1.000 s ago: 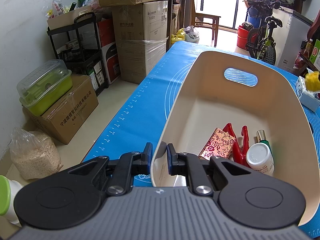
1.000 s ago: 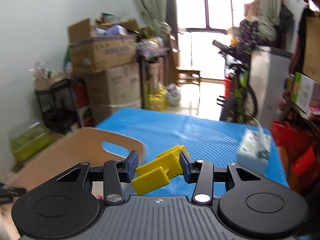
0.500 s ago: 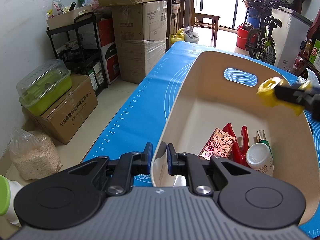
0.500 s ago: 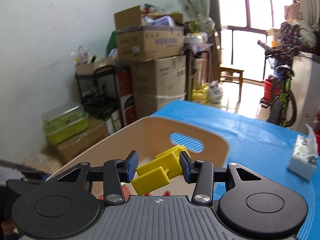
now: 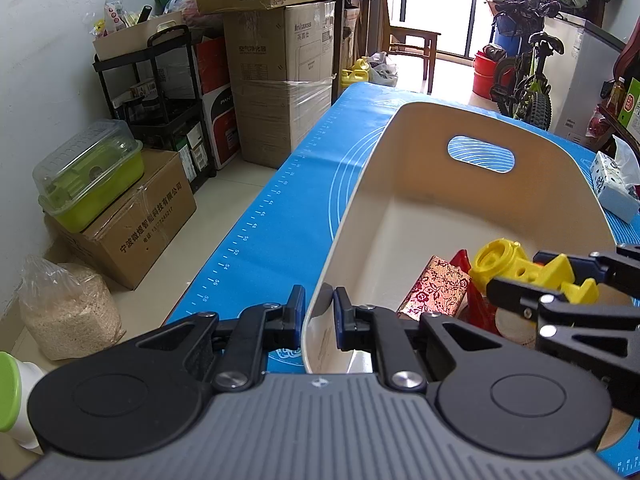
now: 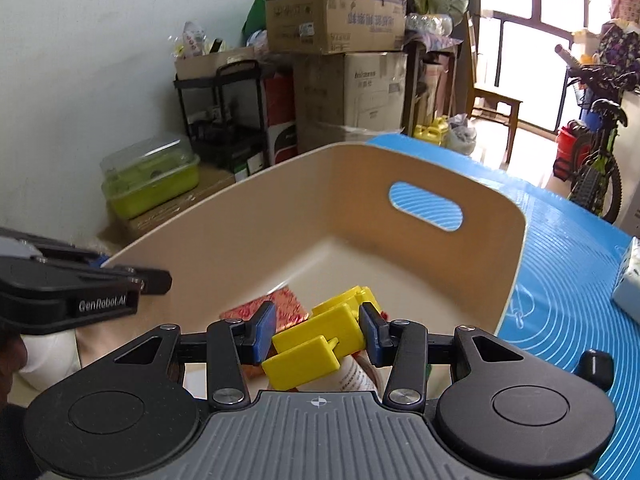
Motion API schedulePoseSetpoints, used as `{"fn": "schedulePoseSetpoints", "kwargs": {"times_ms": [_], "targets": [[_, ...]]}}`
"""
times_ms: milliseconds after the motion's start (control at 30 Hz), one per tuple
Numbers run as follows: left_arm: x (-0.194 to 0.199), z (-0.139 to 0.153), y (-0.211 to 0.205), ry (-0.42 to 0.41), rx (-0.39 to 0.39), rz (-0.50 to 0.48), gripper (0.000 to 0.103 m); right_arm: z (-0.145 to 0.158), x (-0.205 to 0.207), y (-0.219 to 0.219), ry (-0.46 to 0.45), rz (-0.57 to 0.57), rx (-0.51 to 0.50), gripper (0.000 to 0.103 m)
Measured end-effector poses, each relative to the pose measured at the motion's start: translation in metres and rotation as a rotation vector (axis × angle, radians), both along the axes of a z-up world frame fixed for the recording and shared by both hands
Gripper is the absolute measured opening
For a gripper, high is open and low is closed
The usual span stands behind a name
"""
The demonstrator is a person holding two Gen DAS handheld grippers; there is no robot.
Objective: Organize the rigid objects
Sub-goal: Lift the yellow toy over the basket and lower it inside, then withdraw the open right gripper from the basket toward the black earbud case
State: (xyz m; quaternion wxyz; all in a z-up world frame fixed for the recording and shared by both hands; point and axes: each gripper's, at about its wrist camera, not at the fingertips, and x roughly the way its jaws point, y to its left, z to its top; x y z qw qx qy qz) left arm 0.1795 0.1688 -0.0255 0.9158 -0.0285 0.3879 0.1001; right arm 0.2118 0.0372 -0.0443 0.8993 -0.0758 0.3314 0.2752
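Observation:
A cream bin (image 5: 400, 152) (image 6: 280, 200) with a handle slot stands on the blue mat (image 5: 280, 208). My left gripper (image 5: 316, 314) is shut on the bin's near-left rim. My right gripper (image 6: 316, 334) (image 5: 552, 276) is shut on a yellow plastic part (image 6: 316, 336) (image 5: 504, 264) and holds it inside the bin, low over the contents. Beneath it lie a red-and-gold patterned box (image 5: 436, 292) (image 6: 280, 302), a red piece (image 5: 472, 312) and a white bottle (image 6: 356, 376), mostly hidden by the gripper.
A tissue pack (image 5: 616, 184) (image 6: 632, 280) lies on the mat right of the bin. Off the mat's left edge stand stacked cardboard boxes (image 5: 280, 80), a black shelf cart (image 5: 160, 92), a green lidded container (image 5: 88, 176) and a grain bag (image 5: 68, 308). A bicycle (image 5: 524, 80) stands at the back.
My right gripper has carried the yellow part leftward and down, from above the mat beside the bin into the bin over the other objects. The left gripper has stayed on the rim.

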Motion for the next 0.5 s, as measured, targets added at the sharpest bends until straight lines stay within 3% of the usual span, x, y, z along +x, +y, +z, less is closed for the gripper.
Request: {"fn": "schedulePoseSetpoints", "kwargs": {"times_ms": [67, 200, 300, 500], "targets": [[0.000, 0.000, 0.000, 0.000, -0.001, 0.000, 0.017, -0.001, 0.000, 0.000, 0.011, 0.003, -0.005, 0.050], [0.000, 0.000, 0.000, 0.000, 0.000, 0.000, 0.017, 0.001, 0.002, -0.006, 0.037, 0.007, 0.027, 0.062], [0.000, 0.001, 0.000, 0.000, -0.004, 0.000, 0.017, 0.006, 0.002, -0.010, 0.014, 0.003, 0.010, 0.079], [0.001, 0.001, 0.000, 0.000, -0.007, 0.002, 0.017, 0.023, 0.005, -0.040, -0.017, -0.043, 0.062, 0.089]]}}
